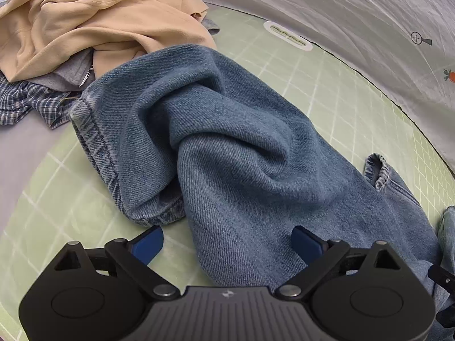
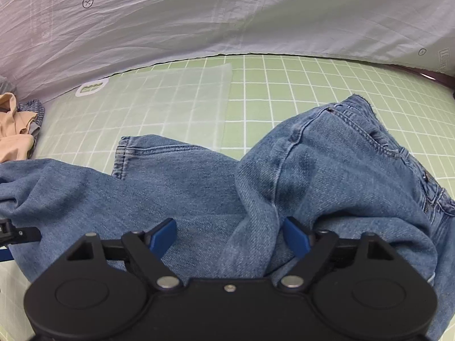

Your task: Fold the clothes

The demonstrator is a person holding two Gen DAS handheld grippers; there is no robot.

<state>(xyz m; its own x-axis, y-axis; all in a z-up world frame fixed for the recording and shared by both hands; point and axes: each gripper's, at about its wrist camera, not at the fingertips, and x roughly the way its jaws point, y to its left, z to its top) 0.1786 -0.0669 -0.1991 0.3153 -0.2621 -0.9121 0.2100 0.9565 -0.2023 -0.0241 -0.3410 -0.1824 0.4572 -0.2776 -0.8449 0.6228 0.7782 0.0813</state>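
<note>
A pair of blue jeans (image 1: 227, 142) lies rumpled on the green gridded mat (image 1: 327, 85). In the left wrist view a leg with its hem (image 1: 93, 142) is twisted and bunched. My left gripper (image 1: 227, 244) is open, its blue pads straddling the leg's near fold without closing on it. In the right wrist view the jeans (image 2: 184, 187) show the waistband and pocket (image 2: 384, 147) at right, a hem at centre left. My right gripper (image 2: 230, 237) is open, with a raised denim fold between its pads.
A pile of other clothes lies at the far left: a beige garment (image 1: 99, 20), a grey one (image 1: 68, 74) and a blue plaid shirt (image 1: 31, 102). A white printed sheet (image 2: 199, 22) rises behind the mat (image 2: 284, 91). A clear plastic bag (image 2: 176, 99) lies on the mat.
</note>
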